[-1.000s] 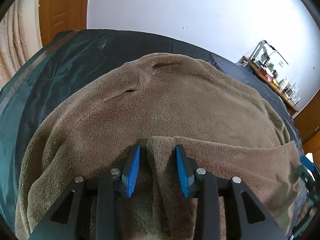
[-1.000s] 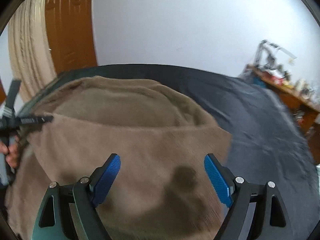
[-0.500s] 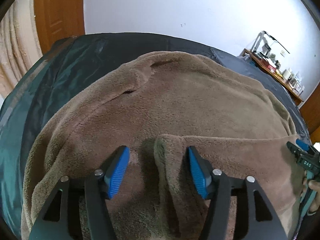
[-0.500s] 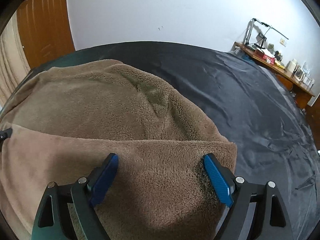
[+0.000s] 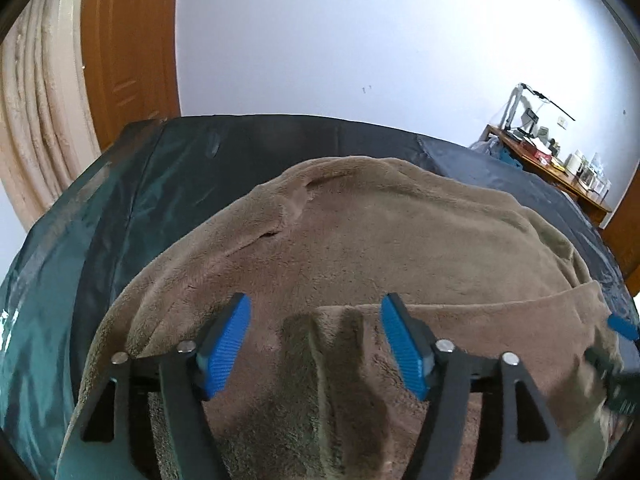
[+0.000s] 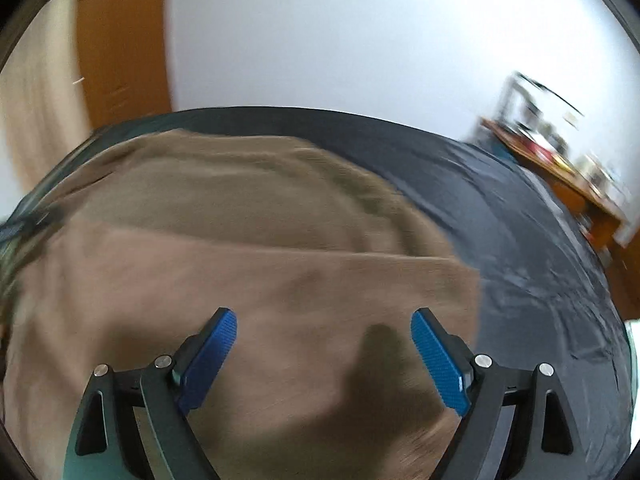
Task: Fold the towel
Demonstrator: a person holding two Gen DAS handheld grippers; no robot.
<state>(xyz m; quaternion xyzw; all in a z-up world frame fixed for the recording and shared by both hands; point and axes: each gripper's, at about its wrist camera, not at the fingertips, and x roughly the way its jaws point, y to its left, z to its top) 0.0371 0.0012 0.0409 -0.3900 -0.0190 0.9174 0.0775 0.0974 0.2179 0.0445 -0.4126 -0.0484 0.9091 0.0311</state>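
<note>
**Both claws let go and draw back from the folded towel**

Since a second ago the left claw (image 5: 314,334) has spread from a narrow pinch on the towel's fold to a wide gap, and the ridge of cloth it gripped now lies free between its blue pads (image 5: 224,344), touching neither. The right claw (image 6: 324,354) stays wide, its view smeared by motion where half a second ago it was sharp.

Largest in both views is the dark sheet (image 5: 120,200) covering the bed, running back to the white wall. On it lies the brown fleece towel (image 5: 400,240), spread broad, with its near part folded over the rest; the fold's edge runs across the left wrist view just past the pads. In the right wrist view the towel (image 6: 280,280) shows the same folded layer, its corner ending near the dark sheet (image 6: 540,260).

A wooden door (image 5: 128,52) stands at the left. A cluttered wooden side counter (image 5: 552,168) sits at the far right wall. The right claw's blue tip (image 5: 622,326) shows at the edge of the left wrist view.
</note>
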